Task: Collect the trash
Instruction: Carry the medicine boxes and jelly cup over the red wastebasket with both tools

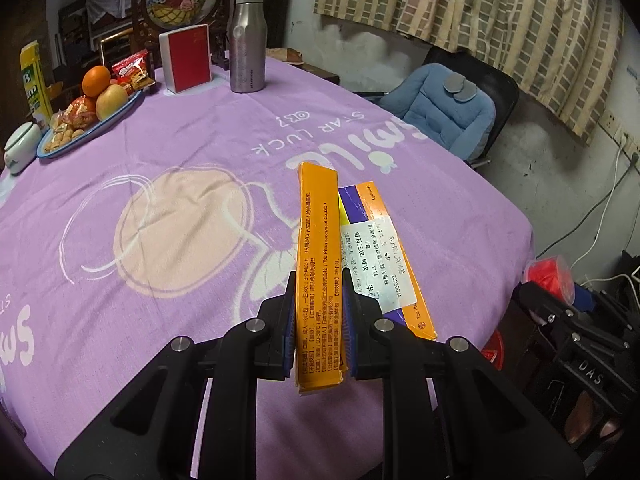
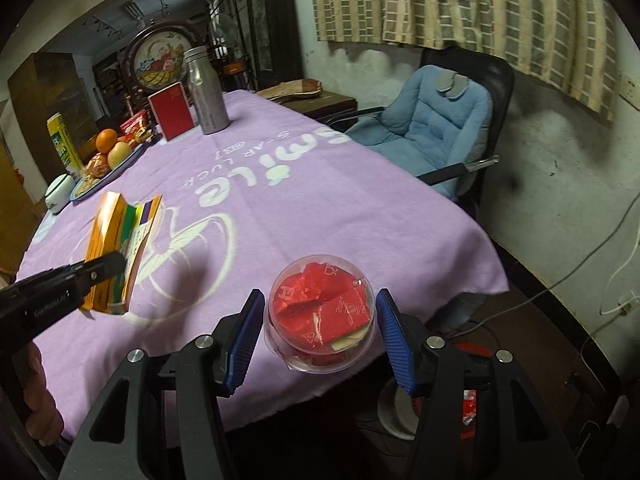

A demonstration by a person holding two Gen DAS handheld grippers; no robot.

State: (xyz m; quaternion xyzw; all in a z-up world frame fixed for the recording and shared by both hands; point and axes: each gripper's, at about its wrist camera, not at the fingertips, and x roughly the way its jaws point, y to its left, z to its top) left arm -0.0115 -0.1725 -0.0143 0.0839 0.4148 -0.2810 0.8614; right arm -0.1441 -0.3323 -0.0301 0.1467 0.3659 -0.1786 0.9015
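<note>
Purple cloth covers the big table (image 1: 180,208), and it fills most of both views. Behind it, at the upper right, sits a blue padded chair (image 2: 436,128). Far back at the upper left stand a steel bottle (image 1: 247,42), a red box (image 1: 186,58) and a blue plate (image 1: 86,128) of fruit and snacks. I judge those are not trash.

My left gripper (image 1: 318,320) is clenched on a flat orange medicine box (image 1: 316,264), low in the middle of the left view. The pads press its two wide sides near one end. The box is torn open, and a flap with a white label hangs to the right. It looks like thin card — light, and easy to crush. I would squeeze the wide faces and not the loose flap.

My right gripper (image 2: 320,332) holds a small clear plastic cup (image 2: 322,312) stuffed with red wrappers, low in the middle of the right view, just past the table's near edge. The blue pads sit at its two sides; the left one touches, and the right one I cannot see clearly. The cup looks light, thin and slippery — too hard a squeeze may dent it. Tipping it could spill the wrappers.

Below the cup, at the bottom right, I see a dark bin (image 2: 448,400).
</note>
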